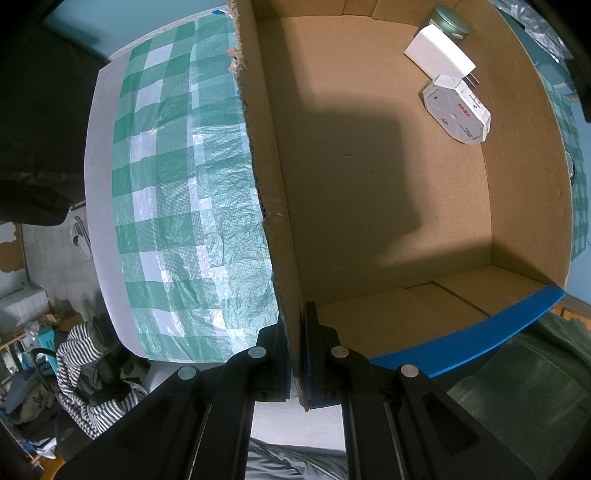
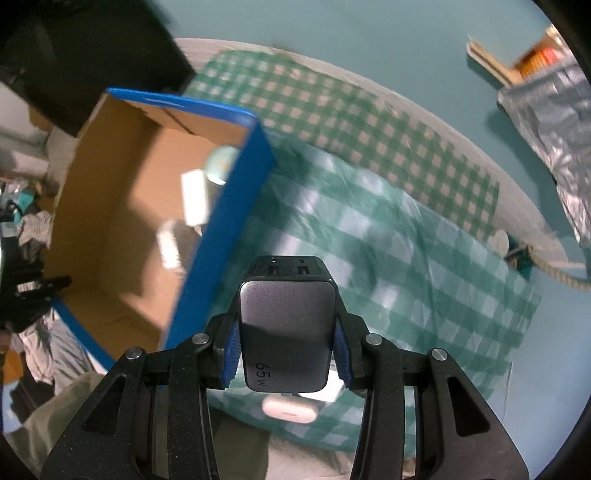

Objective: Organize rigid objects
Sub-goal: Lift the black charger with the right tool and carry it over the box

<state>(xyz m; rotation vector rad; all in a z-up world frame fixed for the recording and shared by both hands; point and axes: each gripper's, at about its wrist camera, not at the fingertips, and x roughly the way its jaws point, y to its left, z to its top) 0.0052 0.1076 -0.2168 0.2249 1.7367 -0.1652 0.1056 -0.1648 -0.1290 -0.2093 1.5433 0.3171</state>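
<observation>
My left gripper (image 1: 295, 332) is shut on the near left wall of an open cardboard box (image 1: 266, 147) with blue outer sides. In the box's far right corner lie a white charger (image 1: 439, 51), a white octagonal packet (image 1: 458, 109) and a green-lidded tin (image 1: 448, 20). Pointing down, my right gripper (image 2: 287, 314) is shut on a dark grey charger (image 2: 286, 332) marked 65W, held above the checked cloth to the right of the box (image 2: 221, 206). The box's contents look blurred in the right wrist view.
A green-and-white checked cloth (image 2: 406, 258) covers the table. A small white case (image 2: 290, 411) lies on it below the held charger. A foil bag (image 2: 554, 122) and a rope (image 2: 554, 273) sit at the far right. Striped clothing (image 1: 85, 369) lies off the table's left edge.
</observation>
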